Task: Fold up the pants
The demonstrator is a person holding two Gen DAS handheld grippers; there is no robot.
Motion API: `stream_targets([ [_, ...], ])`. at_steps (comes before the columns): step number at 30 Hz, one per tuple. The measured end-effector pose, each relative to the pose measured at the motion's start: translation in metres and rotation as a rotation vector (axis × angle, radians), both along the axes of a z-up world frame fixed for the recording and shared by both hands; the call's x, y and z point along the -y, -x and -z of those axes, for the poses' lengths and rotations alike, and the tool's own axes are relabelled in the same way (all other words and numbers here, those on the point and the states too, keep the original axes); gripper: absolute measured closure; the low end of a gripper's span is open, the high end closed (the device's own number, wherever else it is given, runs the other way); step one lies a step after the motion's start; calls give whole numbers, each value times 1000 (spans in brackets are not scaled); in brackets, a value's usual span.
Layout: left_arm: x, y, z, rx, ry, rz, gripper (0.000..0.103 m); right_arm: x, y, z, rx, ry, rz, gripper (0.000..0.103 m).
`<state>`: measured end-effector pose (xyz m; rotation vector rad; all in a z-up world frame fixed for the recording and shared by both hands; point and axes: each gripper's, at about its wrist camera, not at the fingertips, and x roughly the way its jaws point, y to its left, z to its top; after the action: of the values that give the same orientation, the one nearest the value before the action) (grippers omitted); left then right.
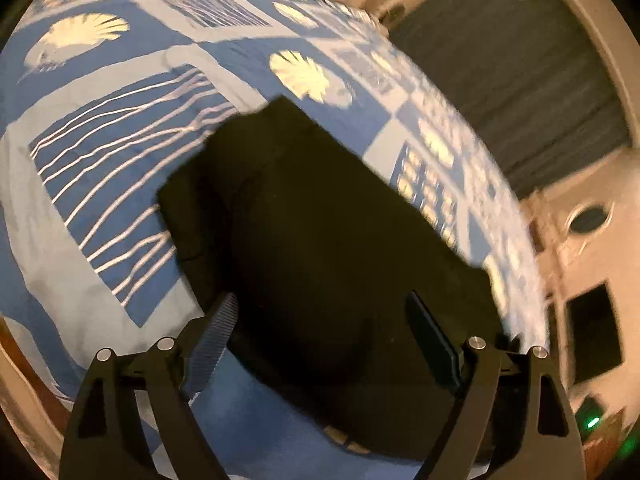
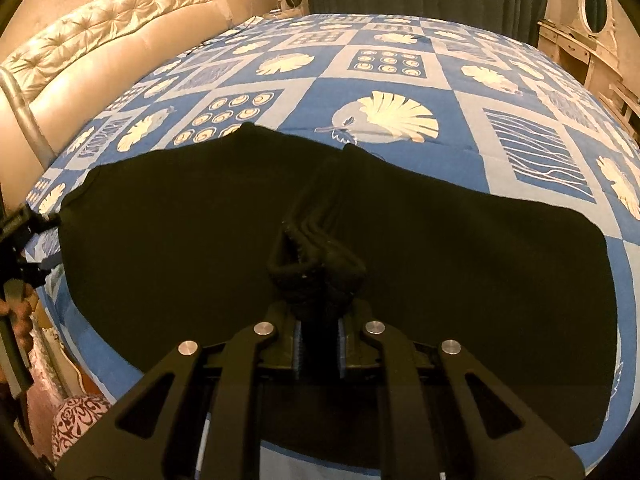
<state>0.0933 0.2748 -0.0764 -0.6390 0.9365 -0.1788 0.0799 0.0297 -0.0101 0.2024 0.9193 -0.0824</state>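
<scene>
pants point(image 2: 200, 240): black, were spread flat on the bed point(image 2: 400, 80)
right gripper point(image 2: 318, 344): fingers were clamped on a bunched-up ridge of cloth mid-pants
left gripper point(image 1: 320, 320): fingers were wide open, holding nothing, just above the pants
step: looked like early gathering for a fold
next: left probably needed to grab an edge

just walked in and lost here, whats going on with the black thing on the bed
A person is folding black pants on a bed with a blue patterned bedspread. The right hand-held gripper is shut on a bunched ridge of the fabric near the middle. The left hand-held gripper is open above the pants, holding nothing. The pants lie mostly spread out, not yet folded.
</scene>
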Motion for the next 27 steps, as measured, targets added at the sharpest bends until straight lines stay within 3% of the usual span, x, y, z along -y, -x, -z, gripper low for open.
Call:
stream_targets([
  [2,-13,1,-4,16,19,-52,19,-2,1,2,-3,4,-3,90],
  [6,-31,-1,-4,6,-22,-102,19,-9,3,3,6,30,-17,90],
  [9,-44,-2,6,-20,22,-134,19,-14,5,4,15,37,-28,90],
  [18,-45,0,12,-7,8,-109,17,-16,-3,5,23,-17,-5,90],
  [19,-45,0,12,-8,14,-110,17,-19,-7,6,14,-17,-12,88],
  [21,-45,-2,11,-12,36,-111,17,-23,-15,13,-26,-45,-46,71],
  [23,-51,-4,13,-17,83,-112,16,-27,-14,12,-14,-82,-71,47],
  [27,-69,-1,17,-17,257,-156,16,-32,-1,-2,23,-175,-103,46],
])
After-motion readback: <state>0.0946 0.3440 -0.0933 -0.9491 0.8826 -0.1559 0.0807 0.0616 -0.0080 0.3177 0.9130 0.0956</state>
